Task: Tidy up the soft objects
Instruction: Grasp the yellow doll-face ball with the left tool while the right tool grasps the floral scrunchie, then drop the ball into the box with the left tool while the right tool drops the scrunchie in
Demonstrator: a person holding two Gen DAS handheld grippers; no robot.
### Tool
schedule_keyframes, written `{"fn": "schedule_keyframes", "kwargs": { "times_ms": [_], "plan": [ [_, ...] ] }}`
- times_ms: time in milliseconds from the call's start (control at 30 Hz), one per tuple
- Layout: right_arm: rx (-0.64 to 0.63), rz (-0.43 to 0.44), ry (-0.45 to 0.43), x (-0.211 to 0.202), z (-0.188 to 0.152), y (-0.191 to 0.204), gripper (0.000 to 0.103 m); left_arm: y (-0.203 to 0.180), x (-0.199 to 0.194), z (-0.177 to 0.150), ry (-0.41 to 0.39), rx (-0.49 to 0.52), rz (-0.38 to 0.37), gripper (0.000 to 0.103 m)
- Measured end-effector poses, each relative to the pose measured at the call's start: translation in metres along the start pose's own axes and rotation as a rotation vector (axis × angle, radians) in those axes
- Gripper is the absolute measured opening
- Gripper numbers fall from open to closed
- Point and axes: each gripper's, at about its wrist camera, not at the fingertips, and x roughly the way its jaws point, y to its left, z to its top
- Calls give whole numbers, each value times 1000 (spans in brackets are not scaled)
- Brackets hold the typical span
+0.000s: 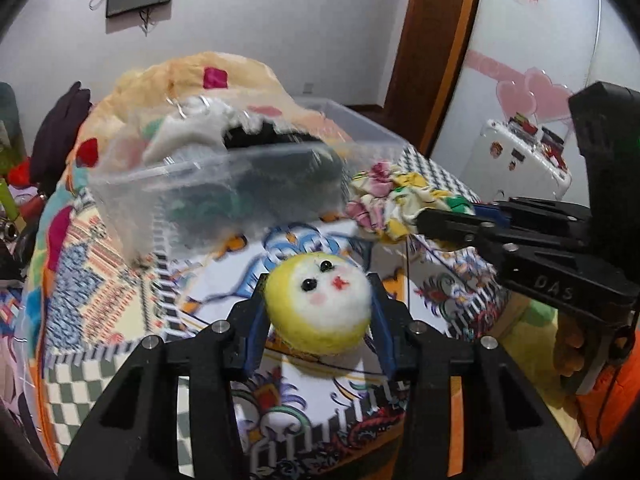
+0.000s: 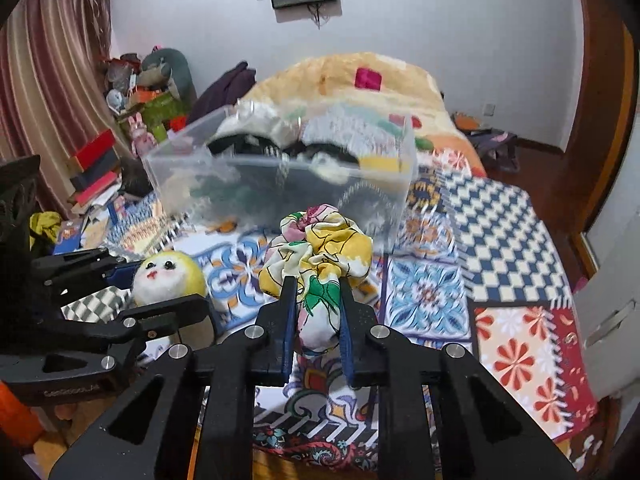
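Home bedroom (quilted bed (image 2: 500, 216)).

Both grippers (image 1: 318, 300) (image 2: 316, 320) were black plastic with blue finger pads (image 1: 256, 332), silver screws (image 1: 220, 326) and slotted bodies.

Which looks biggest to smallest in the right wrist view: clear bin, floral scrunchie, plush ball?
1. clear bin, largest by far, though it sits farthest back.
2. floral scrunchie, held in the right tongs, so nearness inflates it.
3. plush ball, smallest, partly hidden by the left tongs.
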Motion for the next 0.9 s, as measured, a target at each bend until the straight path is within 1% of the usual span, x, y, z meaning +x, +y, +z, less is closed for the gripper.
{"fn": "schedule_keyframes", "kwargs": {
  "times_ms": [167, 300, 467, 600, 767, 833, 900],
  "plan": [
    [-7, -8, -68, -12, 19, 1, 16, 17, -15, 21, -72, -18, 38, 45],
    [-17, -14, -116, -17, 35, 1, 16, 31, -26, 43, -133, -36, 71, 45],
    [-26, -17, -159, -12, 55, 0, 16, 44, -27, 70, -188, -40, 116, 45],
    [-26, -14, -158, 2, 65, -1, 17, 56, -14, 84, -189, -49, 130, 45],
    [-16, -1, -109, 30, 67, -4, 17, 66, 11, 84, -148, -49, 156, 45],
    [-19, -11, -82, 42, 67, -5, 17, 70, 22, 81, -127, -49, 172, 45],
    [-21, -19, -63, 52, 66, -6, 17, 74, 31, 80, -108, -58, 169, 45]
  ]
}}
